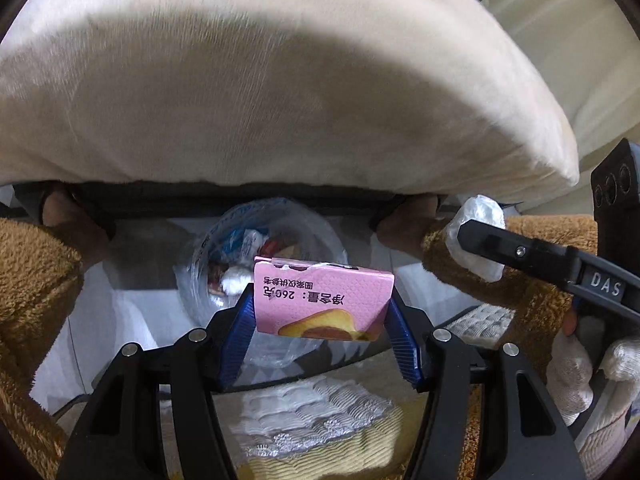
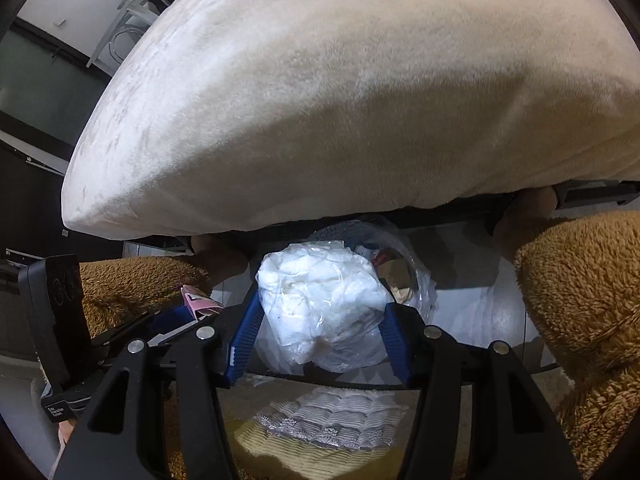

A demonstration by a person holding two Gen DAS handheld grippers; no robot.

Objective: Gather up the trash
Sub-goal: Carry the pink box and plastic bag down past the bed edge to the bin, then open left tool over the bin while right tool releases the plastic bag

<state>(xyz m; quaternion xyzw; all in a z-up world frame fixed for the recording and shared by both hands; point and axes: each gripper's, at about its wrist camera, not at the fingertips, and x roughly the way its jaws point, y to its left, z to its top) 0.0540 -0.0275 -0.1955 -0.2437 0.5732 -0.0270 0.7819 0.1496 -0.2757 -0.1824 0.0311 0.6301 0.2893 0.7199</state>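
A: Left wrist view, and the left claw (image 1: 322,312) is clamped on a pink carton (image 1: 320,304), blue pads (image 1: 240,332) pressing both short ends, right at frame centre.

B: It's printed with a cake picture and lettering that reads upside down from here. Just above it in the frame, a clear trash bag (image 1: 256,256) stands open, wrappers and scraps inside.

A: Over to the right wrist view: the right claw (image 2: 318,336) grips a crumpled white plastic wad (image 2: 320,300), pads (image 2: 244,336) squeezing it from both sides, centre frame.

B: The same trash bag (image 2: 404,276) peeks out past the wad, upper right of it, with paper bits showing.

A: A big cream cushion (image 1: 280,80) fills the whole top half of both views.

B: Brown fuzzy sleeves (image 1: 36,280) at the left and right edges, and a lacy white cloth (image 1: 316,412) low in the frame between the claw arms.

A: At the right edge of the left view you catch the right claw side-on with its white wad, a white-gloved hand (image 1: 576,368) behind it.

B: And at lower left of the right view, a corner of the pink carton shows beside the left claw's black housing.
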